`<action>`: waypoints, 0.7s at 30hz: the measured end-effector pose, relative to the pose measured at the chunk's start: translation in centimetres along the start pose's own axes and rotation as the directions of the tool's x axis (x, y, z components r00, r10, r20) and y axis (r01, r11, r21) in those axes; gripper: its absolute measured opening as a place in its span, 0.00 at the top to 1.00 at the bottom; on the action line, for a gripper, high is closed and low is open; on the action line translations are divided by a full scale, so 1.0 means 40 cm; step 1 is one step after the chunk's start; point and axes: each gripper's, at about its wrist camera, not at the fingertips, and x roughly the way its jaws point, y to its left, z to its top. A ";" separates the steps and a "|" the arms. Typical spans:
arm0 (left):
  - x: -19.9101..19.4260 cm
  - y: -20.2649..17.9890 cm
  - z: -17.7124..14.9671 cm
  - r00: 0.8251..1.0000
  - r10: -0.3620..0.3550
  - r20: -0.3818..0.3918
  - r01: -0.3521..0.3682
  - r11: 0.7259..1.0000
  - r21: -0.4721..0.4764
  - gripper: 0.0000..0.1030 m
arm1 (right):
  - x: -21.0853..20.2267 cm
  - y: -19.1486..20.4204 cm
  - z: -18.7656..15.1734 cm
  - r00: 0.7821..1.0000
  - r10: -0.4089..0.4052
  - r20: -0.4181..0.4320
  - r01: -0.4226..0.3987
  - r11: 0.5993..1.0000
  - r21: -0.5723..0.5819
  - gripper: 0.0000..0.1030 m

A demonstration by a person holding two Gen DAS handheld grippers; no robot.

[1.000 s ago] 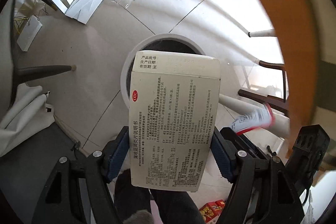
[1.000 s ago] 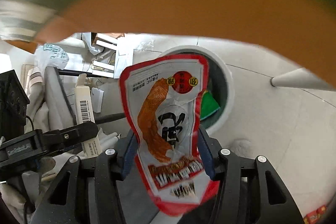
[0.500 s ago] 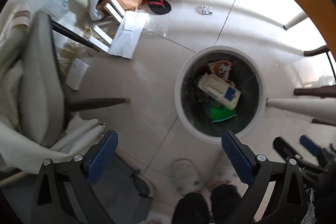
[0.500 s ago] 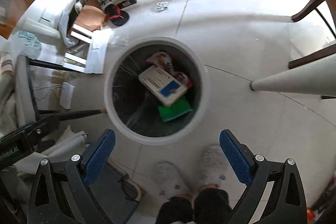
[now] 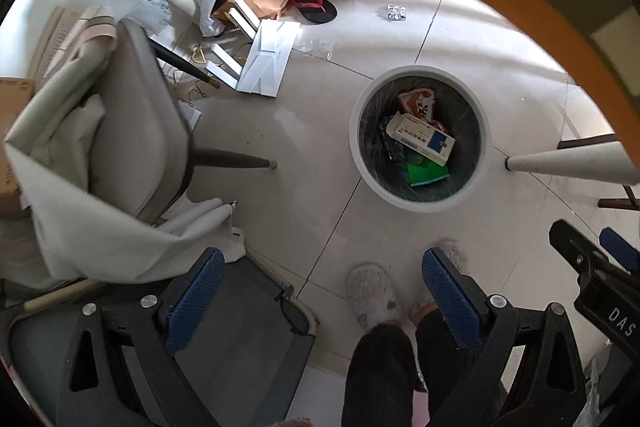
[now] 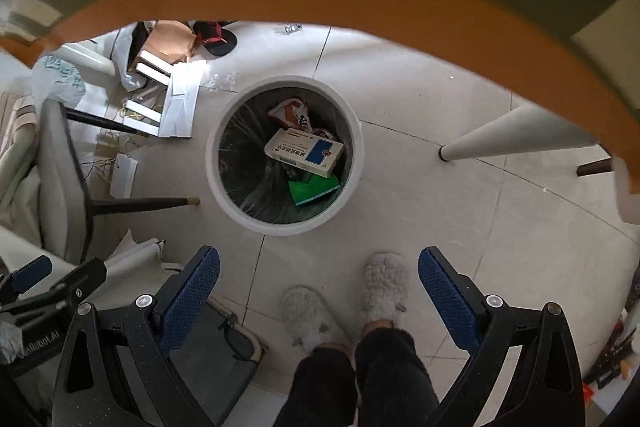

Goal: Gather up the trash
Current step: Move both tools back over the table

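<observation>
Both the left hand-held gripper (image 5: 323,290) and the right hand-held gripper (image 6: 319,289) hang spread wide and empty above the white round trash bin (image 6: 356,163), where the medicine box (image 6: 303,152) lies atop the snack wrapper (image 6: 294,115).

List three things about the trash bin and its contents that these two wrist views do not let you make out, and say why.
- Print on the medicine box: too small, both views.
- Green item: partly under the box, so its kind is unclear.
- Snack wrapper: crumpled and partly covered.
- Trash bin depth and bottom: hidden by the dark liner and contents.
</observation>
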 end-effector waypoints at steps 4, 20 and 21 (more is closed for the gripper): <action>-0.093 0.012 -0.030 1.000 -0.007 0.012 0.007 1.000 0.005 0.02 | -0.100 0.020 -0.012 1.000 0.001 0.009 -0.001 1.000 -0.012 0.02; -0.555 0.037 0.004 0.987 -0.039 0.157 0.037 0.999 0.015 0.02 | -0.627 0.056 0.047 0.990 0.071 0.125 -0.070 0.997 -0.015 0.02; -0.591 0.030 0.024 0.983 -0.044 0.178 0.042 0.999 0.016 0.02 | -0.665 0.049 0.068 0.987 0.080 0.140 -0.081 0.997 -0.003 0.02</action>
